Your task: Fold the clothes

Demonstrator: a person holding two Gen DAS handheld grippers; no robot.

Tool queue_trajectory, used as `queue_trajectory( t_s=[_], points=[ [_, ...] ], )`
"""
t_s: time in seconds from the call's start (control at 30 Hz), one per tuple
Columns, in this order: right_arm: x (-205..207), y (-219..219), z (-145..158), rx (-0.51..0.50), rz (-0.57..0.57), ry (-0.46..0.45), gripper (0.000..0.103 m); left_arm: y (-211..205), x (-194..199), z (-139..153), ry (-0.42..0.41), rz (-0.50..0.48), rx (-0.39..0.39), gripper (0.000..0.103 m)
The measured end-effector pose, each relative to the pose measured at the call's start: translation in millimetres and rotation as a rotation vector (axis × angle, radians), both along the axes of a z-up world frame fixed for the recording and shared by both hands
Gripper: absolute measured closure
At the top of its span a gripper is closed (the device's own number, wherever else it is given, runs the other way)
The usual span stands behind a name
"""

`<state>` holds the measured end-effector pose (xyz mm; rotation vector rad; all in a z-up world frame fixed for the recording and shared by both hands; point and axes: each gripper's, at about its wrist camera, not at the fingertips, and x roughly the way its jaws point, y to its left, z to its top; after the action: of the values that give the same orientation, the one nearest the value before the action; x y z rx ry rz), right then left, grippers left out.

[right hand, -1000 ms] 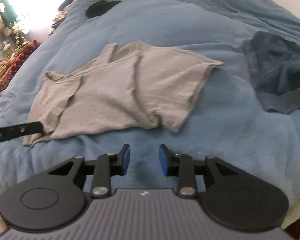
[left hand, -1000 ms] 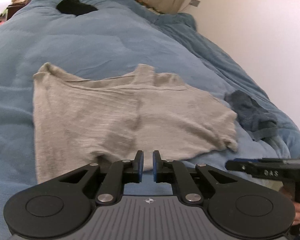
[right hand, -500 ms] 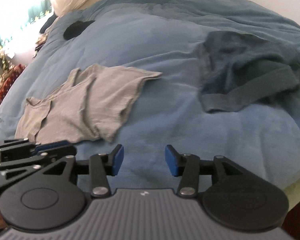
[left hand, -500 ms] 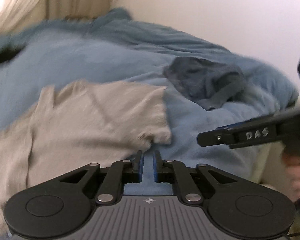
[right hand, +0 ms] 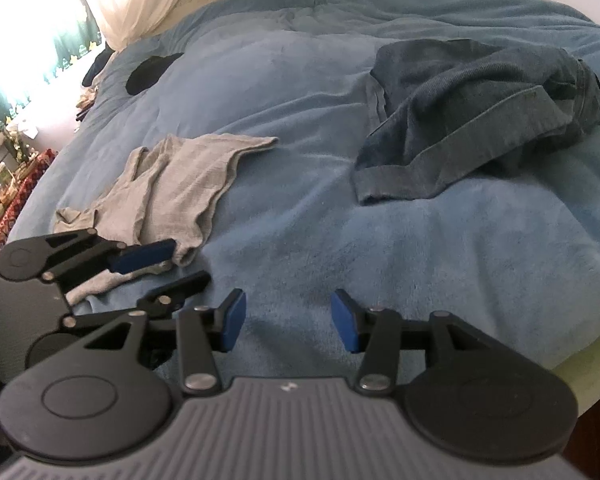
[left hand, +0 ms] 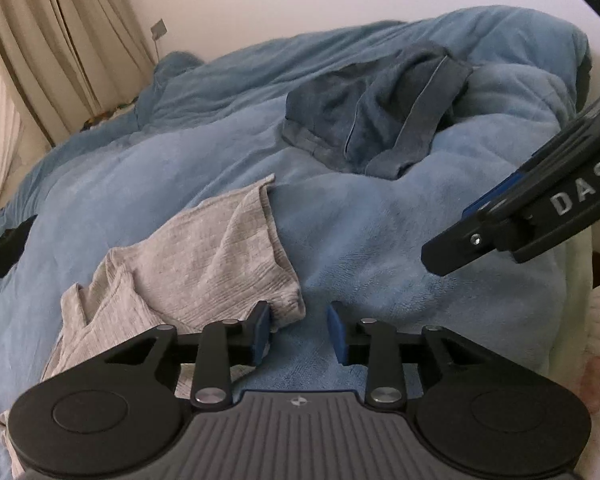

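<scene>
Jaws of our left gripper (left hand: 298, 330) are opening, the grey shirt's (left hand: 204, 264) corner just inside its left pad; our right gripper (right hand: 286, 322) stands half open over bare blue blanket (right hand: 380, 240), holding nothing. Shirt at ten o'clock in right view, dark blue garment (right hand: 472, 116) at one o'clock.

Left gripper (left hand: 298, 330) jaws opening, right gripper (right hand: 286, 322) jaws apart, both angled downward, side by side.

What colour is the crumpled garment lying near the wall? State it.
The crumpled garment is dark blue, clearest in the right wrist view.
</scene>
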<state>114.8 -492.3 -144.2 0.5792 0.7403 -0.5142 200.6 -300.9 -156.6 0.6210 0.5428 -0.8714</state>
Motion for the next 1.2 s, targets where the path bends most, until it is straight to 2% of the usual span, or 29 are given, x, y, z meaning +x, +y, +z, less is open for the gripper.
queue_trajectory(
  t_s=[0.07,0.17,0.3,0.47,0.6,0.73,0.97,1.13,1.2],
  points=[
    [-1,-1,0,0.007,-0.003,-0.007,0.051,0,8,1,0.040,0.010,-0.005,0.087],
    [-3,-1,-1,0.021,-0.010,-0.017,0.050,6,22,10,0.086,0.042,-0.030,0.098],
    [-4,0,-2,0.027,-0.017,-0.017,0.049,30,30,33,0.101,0.116,-0.133,0.098],
    [5,2,3,0.019,-0.020,-0.016,0.047,81,48,65,0.190,0.263,-0.305,0.098],
    [19,11,15,0.000,0.008,-0.032,0.047,133,64,80,0.262,0.388,-0.424,0.098],
    [42,26,26,-0.025,0.050,-0.031,0.047,175,75,77,0.297,0.476,-0.471,0.098],
    [100,55,34,0.015,0.148,-0.060,0.048,213,81,44,0.367,0.558,-0.482,0.098],
    [148,69,25,0.047,0.187,-0.032,0.063,228,84,26,0.409,0.574,-0.486,0.098],
    [166,72,19,0.049,0.196,-0.019,0.065,232,85,20,0.423,0.576,-0.484,0.098]
  ],
)
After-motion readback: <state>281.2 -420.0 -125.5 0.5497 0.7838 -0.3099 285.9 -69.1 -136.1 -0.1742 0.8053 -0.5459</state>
